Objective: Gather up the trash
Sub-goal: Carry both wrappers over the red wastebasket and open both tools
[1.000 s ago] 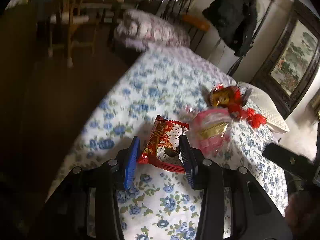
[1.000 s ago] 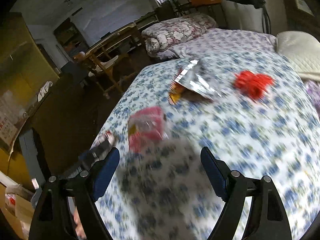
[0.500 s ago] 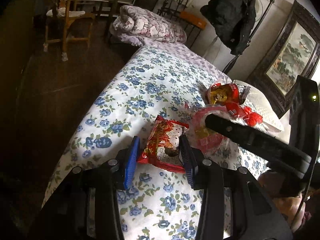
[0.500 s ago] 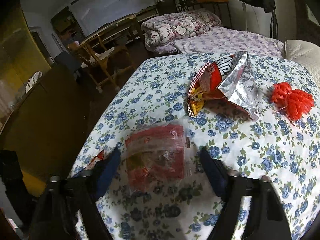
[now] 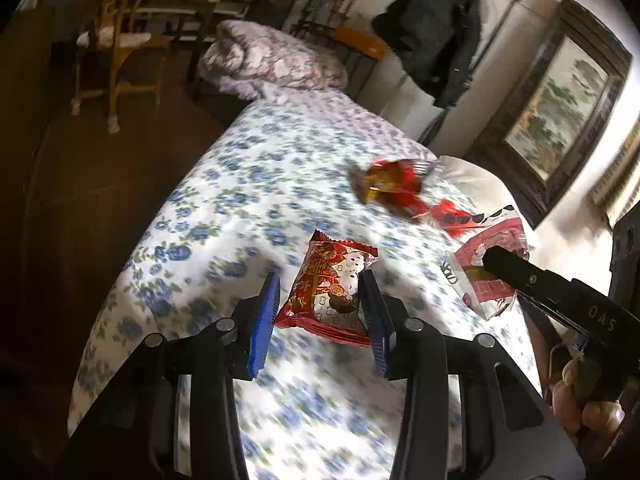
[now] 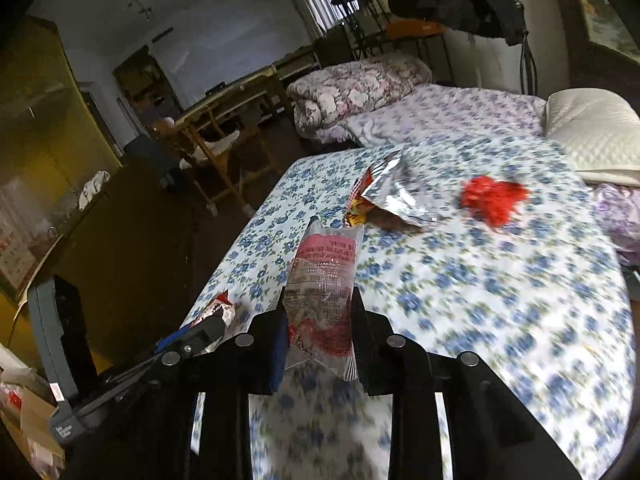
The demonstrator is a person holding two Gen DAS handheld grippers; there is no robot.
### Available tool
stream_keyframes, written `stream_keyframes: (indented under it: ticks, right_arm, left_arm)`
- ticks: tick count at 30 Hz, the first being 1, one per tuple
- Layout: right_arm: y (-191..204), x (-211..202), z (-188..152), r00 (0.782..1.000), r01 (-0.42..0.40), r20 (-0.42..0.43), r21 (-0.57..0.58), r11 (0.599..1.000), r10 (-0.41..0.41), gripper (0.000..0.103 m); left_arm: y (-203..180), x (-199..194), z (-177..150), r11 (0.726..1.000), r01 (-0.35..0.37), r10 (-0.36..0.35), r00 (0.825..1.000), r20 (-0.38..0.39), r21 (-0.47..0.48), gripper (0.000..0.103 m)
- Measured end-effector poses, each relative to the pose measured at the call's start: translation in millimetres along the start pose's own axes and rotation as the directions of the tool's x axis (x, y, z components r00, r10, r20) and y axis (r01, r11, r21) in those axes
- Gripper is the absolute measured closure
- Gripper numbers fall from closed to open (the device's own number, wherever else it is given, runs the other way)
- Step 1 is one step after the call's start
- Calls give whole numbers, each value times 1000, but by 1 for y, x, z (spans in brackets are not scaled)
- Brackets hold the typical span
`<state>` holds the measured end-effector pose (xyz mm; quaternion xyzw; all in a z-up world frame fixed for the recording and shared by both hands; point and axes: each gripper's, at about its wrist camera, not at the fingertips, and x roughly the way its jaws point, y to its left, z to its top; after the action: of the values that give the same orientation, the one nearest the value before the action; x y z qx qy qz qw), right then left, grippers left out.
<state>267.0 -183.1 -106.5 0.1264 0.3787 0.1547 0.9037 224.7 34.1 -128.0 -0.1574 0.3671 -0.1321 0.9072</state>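
Note:
My left gripper [image 5: 319, 278] is shut on a red snack packet [image 5: 330, 292] and holds it above the flowered bedsheet [image 5: 256, 200]. In the right wrist view, the right gripper [image 6: 319, 305] has its jaws closing, and its pads pinch a pink and clear plastic wrapper [image 6: 326, 264] that stands up off the sheet. The same wrapper [image 5: 490, 268] shows at the right of the left wrist view. Further back on the bed lie an open silver chip bag [image 6: 394, 196] and a crumpled red net [image 6: 494, 198].
A cream pillow [image 6: 592, 140] and a folded flowered quilt [image 6: 360, 88] lie at the far end of the bed. A wooden chair [image 5: 120, 52] stands on the dark floor to the left. A dark coat [image 5: 440, 28] and a framed painting [image 5: 560, 112] hang on the wall.
The right gripper came down around the pink wrapper, narrowed on it and lifted it off the sheet. The left gripper kept the red packet and rose a little.

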Motion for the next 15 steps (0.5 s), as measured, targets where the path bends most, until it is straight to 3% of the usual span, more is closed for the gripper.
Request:
stream_keyframes:
  ticks: [15]
  right_arm:
    - [-40,-149,-59,992,26,124,50,998,-32,74]
  left_arm:
    - [-116,-79,-41,973,90,-101,994,39,211,61]
